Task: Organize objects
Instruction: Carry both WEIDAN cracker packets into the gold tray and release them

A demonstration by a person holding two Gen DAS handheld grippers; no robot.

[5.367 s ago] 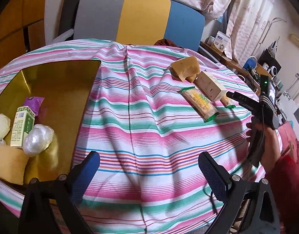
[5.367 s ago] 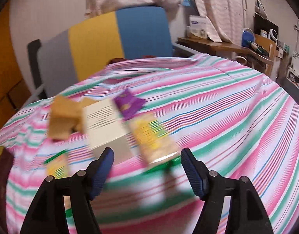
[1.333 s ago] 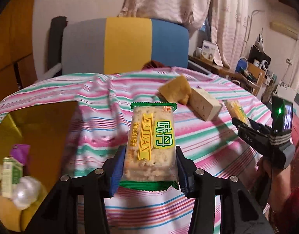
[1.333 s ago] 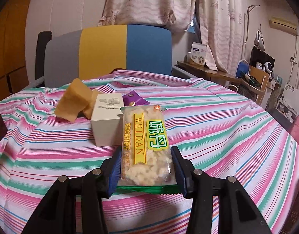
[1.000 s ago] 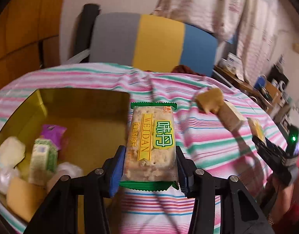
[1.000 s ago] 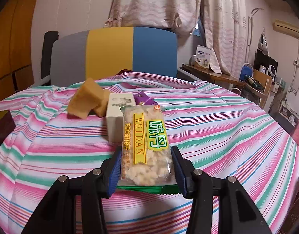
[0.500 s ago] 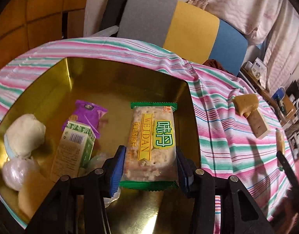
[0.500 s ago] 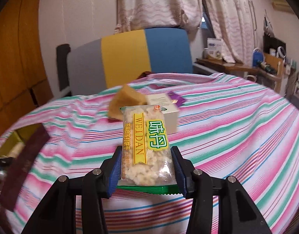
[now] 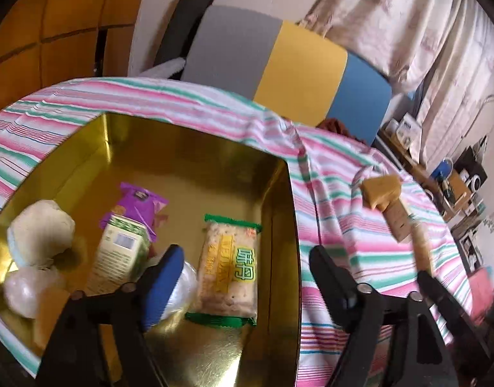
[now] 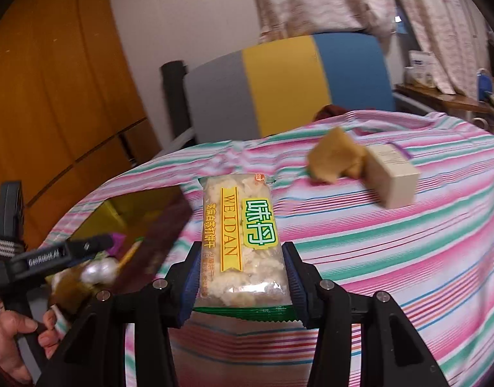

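Striped cloth (image 9: 353, 225) covers the round table, with a grey, yellow and blue chair (image 9: 279, 58) and curtains behind it. Near the table's left edge a gold tin (image 9: 195, 161) is set; a carton, a purple packet and several wrapped lumps are kept in it. A cracker packet (image 9: 229, 269) lies flat on the tin's floor, below the left gripper (image 9: 243, 274), whose jaws are opening and stand well apart, with no pad pressed on the packet. A second cracker packet (image 10: 242, 242) is clamped across its lower half by the right gripper (image 10: 242, 282), its upper half pointing forward and unsupported. On the cloth beyond, a pale box (image 10: 392, 174) and a tan block (image 10: 335, 158) are left touching each other, well apart from the tin.

Each packet is judged light, its film slippery and its contents brittle. Hold is best taken across the narrow width, on the long edges, with light pressure only.
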